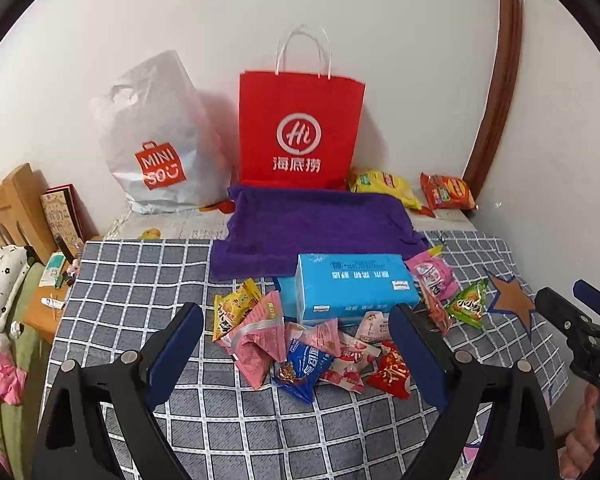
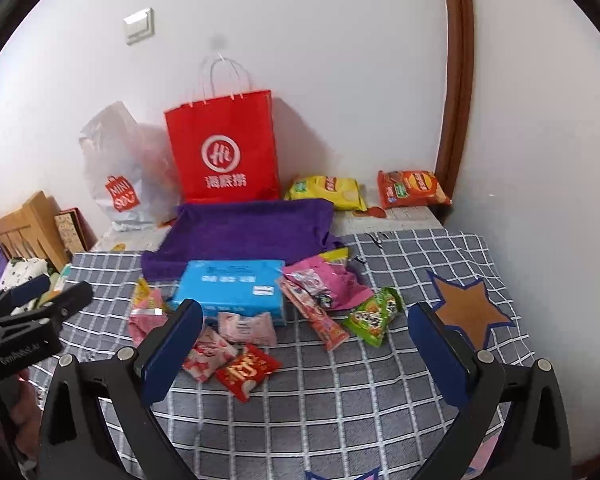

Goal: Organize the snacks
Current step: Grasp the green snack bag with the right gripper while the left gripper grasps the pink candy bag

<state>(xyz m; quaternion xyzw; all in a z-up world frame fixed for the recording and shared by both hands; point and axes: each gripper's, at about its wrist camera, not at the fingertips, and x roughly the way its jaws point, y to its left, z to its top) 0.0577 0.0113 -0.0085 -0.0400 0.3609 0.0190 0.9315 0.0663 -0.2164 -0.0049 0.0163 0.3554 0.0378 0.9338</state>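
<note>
A loose heap of small snack packets is seen on a grey checked cloth that covers what is judged to be a bench. The heap is bunched in front of and around a blue tissue pack, with a purple towel spread behind it. Two larger crisp bags, one yellow and one orange, are laid near the wall, well apart from the heap. A red paper bag and a white plastic bag are stood against the wall.

The left hand-held gripper is held wide over the heap, with nothing between its jaws. The right hand-held gripper is likewise spread wide and empty, and a green packet is framed between its fingers.

The packets are judged to be light, thin-walled and crinkly, with slick film that may slide under the pads. Puffed pouches are expected to give when squeezed, and brittle contents could be crushed. A hold is best taken on a flat crimped end seal or across a narrow edge, not on the swollen middle. The red packet lies apart at the front edge of the heap and is judged the easiest to take alone. Overlapping pink packets may be dragged along if one is lifted.
</note>
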